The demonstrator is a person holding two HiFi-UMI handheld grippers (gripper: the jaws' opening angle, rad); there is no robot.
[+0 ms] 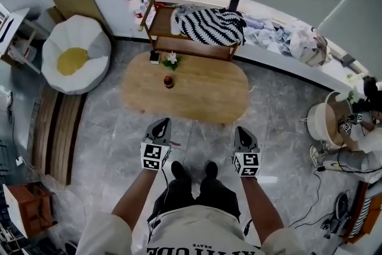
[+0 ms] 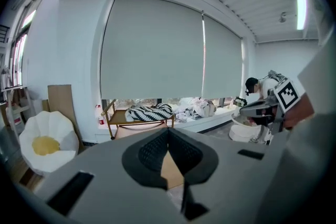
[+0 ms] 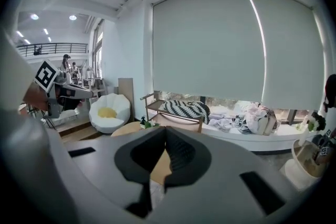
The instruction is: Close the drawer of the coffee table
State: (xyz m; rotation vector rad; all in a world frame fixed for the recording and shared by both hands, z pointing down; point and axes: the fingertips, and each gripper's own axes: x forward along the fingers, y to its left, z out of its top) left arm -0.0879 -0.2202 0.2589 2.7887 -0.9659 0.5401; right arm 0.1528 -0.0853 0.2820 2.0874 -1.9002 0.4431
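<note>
Wooden and oval, the coffee table (image 1: 203,92) stands mid-floor ahead of the person's feet; from above its drawer cannot be made out. On its far left part sit a small red round thing (image 1: 169,81), a little potted plant with a white flower (image 1: 172,59) and a small dark object (image 1: 154,57). The left gripper (image 1: 161,125) and right gripper (image 1: 240,130) hang side by side short of the table's near edge, each with jaws pressed together on nothing. Behind the table a wooden rack (image 1: 156,15) holds a black-and-white striped blanket (image 1: 212,25). At the right a white tub (image 1: 325,122) stands beside a crouching person (image 1: 364,140); its contents cannot be told.
</note>
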